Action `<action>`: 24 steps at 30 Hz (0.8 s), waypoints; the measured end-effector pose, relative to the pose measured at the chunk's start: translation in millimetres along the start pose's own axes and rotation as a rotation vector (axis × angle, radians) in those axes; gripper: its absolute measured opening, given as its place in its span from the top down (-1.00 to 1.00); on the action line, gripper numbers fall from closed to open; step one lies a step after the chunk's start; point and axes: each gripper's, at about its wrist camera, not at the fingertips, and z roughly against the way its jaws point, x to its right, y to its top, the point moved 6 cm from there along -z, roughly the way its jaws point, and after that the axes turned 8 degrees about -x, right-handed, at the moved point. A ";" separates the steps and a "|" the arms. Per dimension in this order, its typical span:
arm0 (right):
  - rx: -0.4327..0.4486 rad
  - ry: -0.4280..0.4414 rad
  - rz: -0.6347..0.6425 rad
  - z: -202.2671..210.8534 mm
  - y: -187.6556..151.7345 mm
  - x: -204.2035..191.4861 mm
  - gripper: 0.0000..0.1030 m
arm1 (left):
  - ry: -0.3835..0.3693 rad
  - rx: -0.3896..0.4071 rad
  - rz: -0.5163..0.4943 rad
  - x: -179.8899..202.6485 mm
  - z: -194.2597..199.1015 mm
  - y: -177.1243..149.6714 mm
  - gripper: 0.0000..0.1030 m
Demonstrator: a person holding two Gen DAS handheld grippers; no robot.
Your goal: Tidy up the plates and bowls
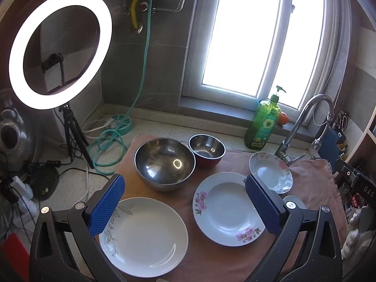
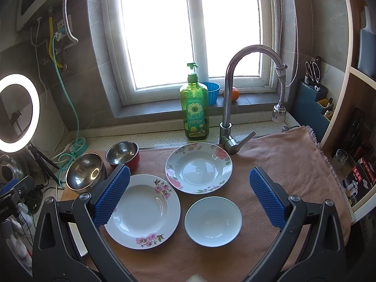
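1. Dishes lie spread singly across the pink cloth (image 2: 293, 164) by the faucet (image 2: 229, 89); as far as the views show, nothing is stacked or nested yet, so you appear to have the whole sorting job ahead.

2. Nearest the faucet base sits the rose-rimmed plate (image 2: 199, 167). Toward you from it lie the pink-flowered plate (image 2: 143, 211) and the small white bowl (image 2: 213, 221), side by side, not touching.

3. Farther from the faucet, on the ring light's (image 1: 60, 48) side, the large steel bowl (image 1: 164, 163) stands just beside the small red-sided steel bowl (image 1: 206, 150). The leaf-patterned plate (image 1: 143, 237) lies on the near side of the large bowl.

4. Your left gripper (image 1: 185, 208) hovers with its blue pads wide apart, holding nothing; the leaf-patterned plate sits below its left pad, the pink-flowered plate between the pads.

5. Your right gripper (image 2: 189, 199) is likewise spread and empty. The small white bowl lies between its pads, the pink-flowered plate under the left one.

6. Judging by the layout, stacking the three plates and nesting the bowls remains.
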 end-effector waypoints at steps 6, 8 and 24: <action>-0.002 -0.002 0.001 -1.0 -0.5 0.0 -1.00 | -0.001 -0.002 0.003 0.0 -0.7 -0.1 -0.98; -0.004 -0.001 0.001 -1.7 -1.7 -1.0 -1.00 | 0.001 -0.003 0.000 -0.6 -0.9 -0.3 -0.98; -0.048 0.003 0.000 -16.8 -10.8 3.0 -1.00 | -0.006 -0.038 0.001 -4.0 -13.8 -4.4 -0.99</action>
